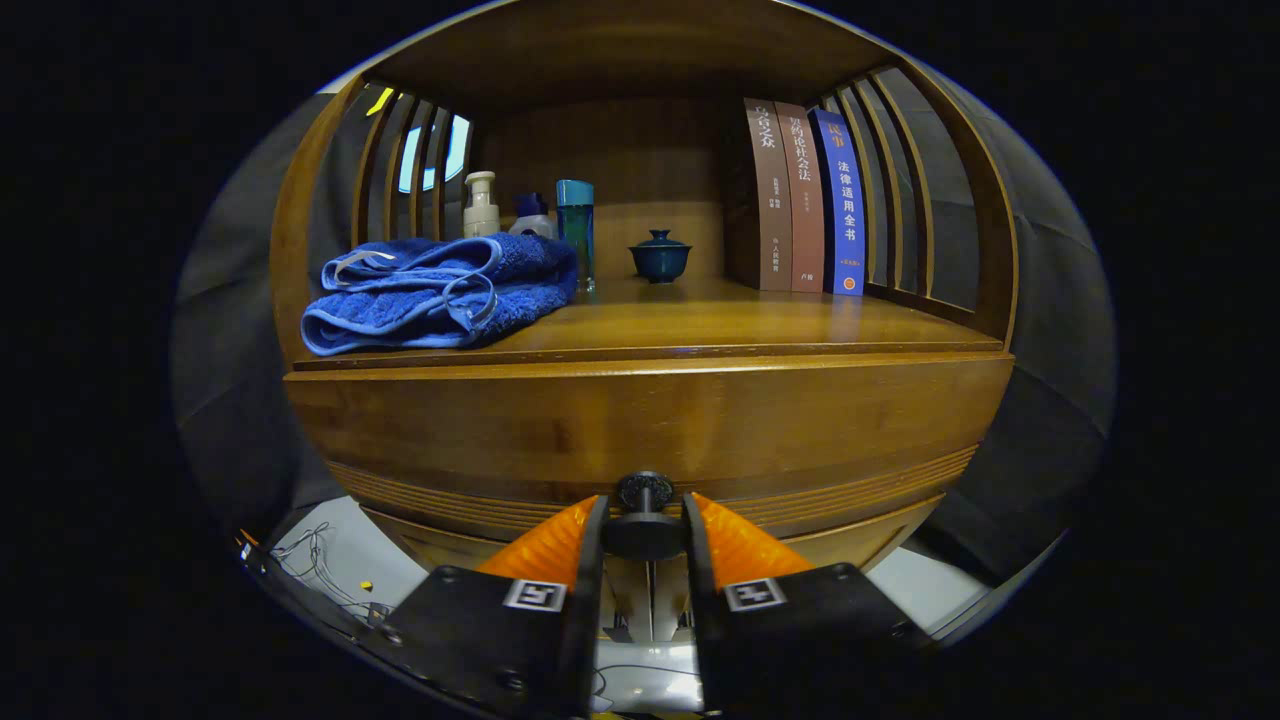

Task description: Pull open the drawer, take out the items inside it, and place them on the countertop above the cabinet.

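I seem to be in a mock-up of a home, set up in a booth. In front of me stands a wooden cabinet [640, 420] with slatted sides, and its counter [720, 320] carries household things: a folded blue towel [440, 290], a pump bottle [481, 205] and a blue bottle [575, 230], a small lidded cup [660, 256] and three books [805, 195] standing upright. Dark cloth hangs on either side.

Your gripper [645, 525] pinches a black drawer knob [645, 535] on the brown wooden drawer [640, 430]. At ten o'clock lies a blue towel [435, 290]; at one o'clock, two brown books [785, 195] and a blue one [840, 200].
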